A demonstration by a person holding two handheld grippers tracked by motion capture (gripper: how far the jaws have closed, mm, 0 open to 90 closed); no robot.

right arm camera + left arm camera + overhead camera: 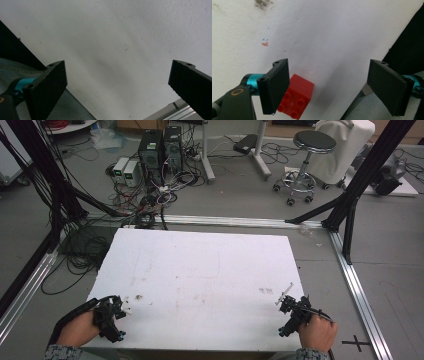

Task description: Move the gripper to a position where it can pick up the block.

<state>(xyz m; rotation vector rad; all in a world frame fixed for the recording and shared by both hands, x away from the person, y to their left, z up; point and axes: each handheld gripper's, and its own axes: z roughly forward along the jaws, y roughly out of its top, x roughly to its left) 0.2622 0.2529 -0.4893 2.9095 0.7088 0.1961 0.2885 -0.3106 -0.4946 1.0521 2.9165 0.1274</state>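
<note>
On the high view, both hand-held grippers sit at the near edge of the white worktop (200, 270): left hand-held gripper (111, 316) at the near-left corner, right hand-held gripper (292, 312) near the near-right corner, well apart from each other. Rest of the board looks bare apart from smudges and faint marks; jaw state too small to call from up here, and no brick can be made out at this res. Left gripper view next: jaws spread wide, nothing between the pads, and a red brick (297, 96) w/ four studs up lies flat on the worktop just beside the left-hand jaw as seen there, partly tucked behind it. Can't tell if jaw and brick touch. Brick sits close to the board's near edge, w/ grey fabric showing past that edge. Right gripper view: jaws also spread wide, empty, looking at blank white surface, w/ fabric and a bit of metal rail at the bottom. Judgement: work is at the very start, approx. nothing done yet. Brick not gripped, not lifted. Left to do: centre the left jaws round the brick, close, then move it; right side seems idle for now.
</note>
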